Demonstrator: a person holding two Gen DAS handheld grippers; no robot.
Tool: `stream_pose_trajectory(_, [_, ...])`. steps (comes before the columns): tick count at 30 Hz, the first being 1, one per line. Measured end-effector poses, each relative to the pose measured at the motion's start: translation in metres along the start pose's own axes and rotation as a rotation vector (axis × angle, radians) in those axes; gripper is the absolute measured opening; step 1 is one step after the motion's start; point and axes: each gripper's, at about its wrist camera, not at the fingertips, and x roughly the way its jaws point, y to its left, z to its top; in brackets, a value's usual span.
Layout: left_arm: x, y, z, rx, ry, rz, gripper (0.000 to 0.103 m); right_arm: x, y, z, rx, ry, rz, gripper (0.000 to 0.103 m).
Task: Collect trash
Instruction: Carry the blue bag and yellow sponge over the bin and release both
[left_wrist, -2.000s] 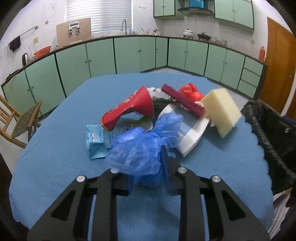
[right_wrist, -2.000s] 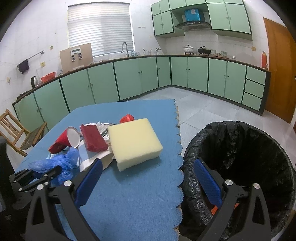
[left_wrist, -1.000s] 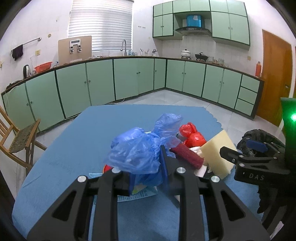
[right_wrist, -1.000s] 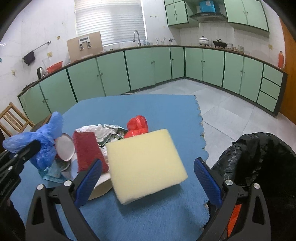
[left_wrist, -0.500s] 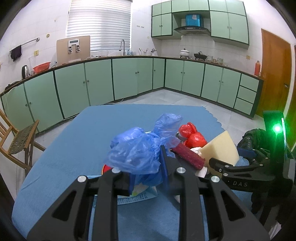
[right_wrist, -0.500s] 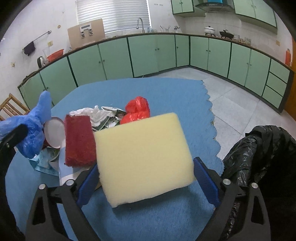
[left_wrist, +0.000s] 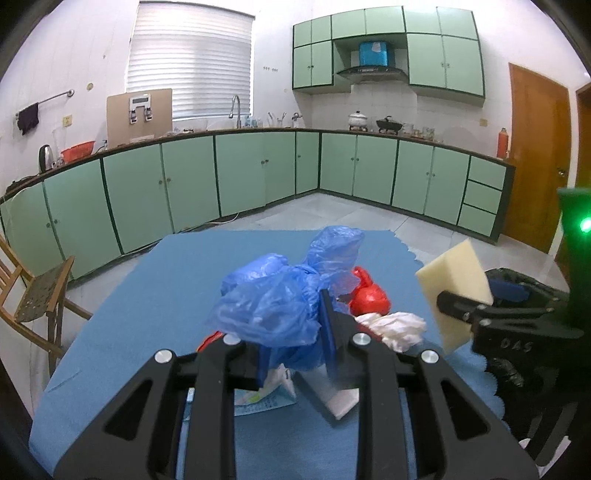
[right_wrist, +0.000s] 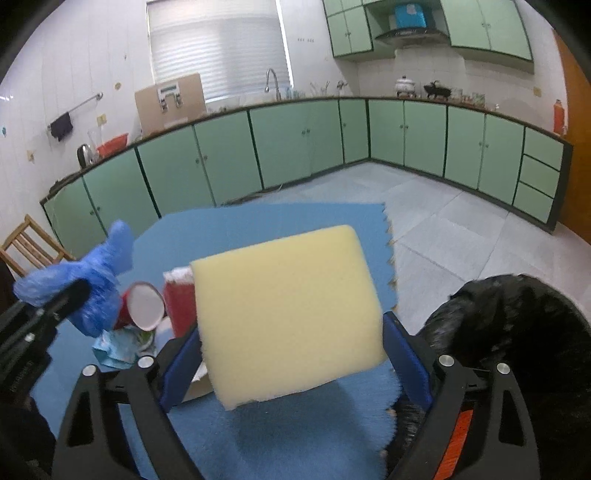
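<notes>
Left tongs (left_wrist: 295, 343) clamping blue bag (left_wrist: 280, 299), right tongs (right_wrist: 291, 354) closing, gripping sponge (right_wrist: 288, 306), cup (right_wrist: 142, 306) only rightward.

Pale yellow foam block (right_wrist: 288, 314), plain, at the right-wrist view's centre, between royal-blue gripper pads (right_wrist: 406, 358) on black fingers. Translucent blue plastic bag (left_wrist: 284, 299), crinkled, at the left-wrist view's centre. Red crumpled wrapper (left_wrist: 369, 295) at 3 o'clock of the bag; white crumpled tissue (left_wrist: 395, 325) at 4 o'clock. Red paper cup (right_wrist: 142, 304) with white interior at 9 o'clock of the block. Plain mid-blue tablecloth (left_wrist: 147, 295), scalloped edge. Black bin liner (right_wrist: 517, 332) at 3 o'clock. Mint-green cabinets (left_wrist: 184, 181), dark trim.
</notes>
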Motion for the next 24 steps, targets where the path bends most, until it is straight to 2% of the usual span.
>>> stream_pose_trajectory(6, [-0.011,-0.019,0.009,0.016,-0.025,-0.052,0.022,-0.041,-0.016,0.009,0.036,-0.068,-0.03,0.09])
stream_pose_trajectory(13, [-0.02,-0.059,0.014,0.044,-0.036,-0.155,0.022,-0.083,-0.046,0.011,0.079,-0.116,-0.096,0.09])
stream_pose_trajectory(24, [-0.016,-0.135,0.011,0.102,-0.018,-0.32,0.022,-0.131,-0.11,-0.008,0.154,-0.133,-0.241,0.09])
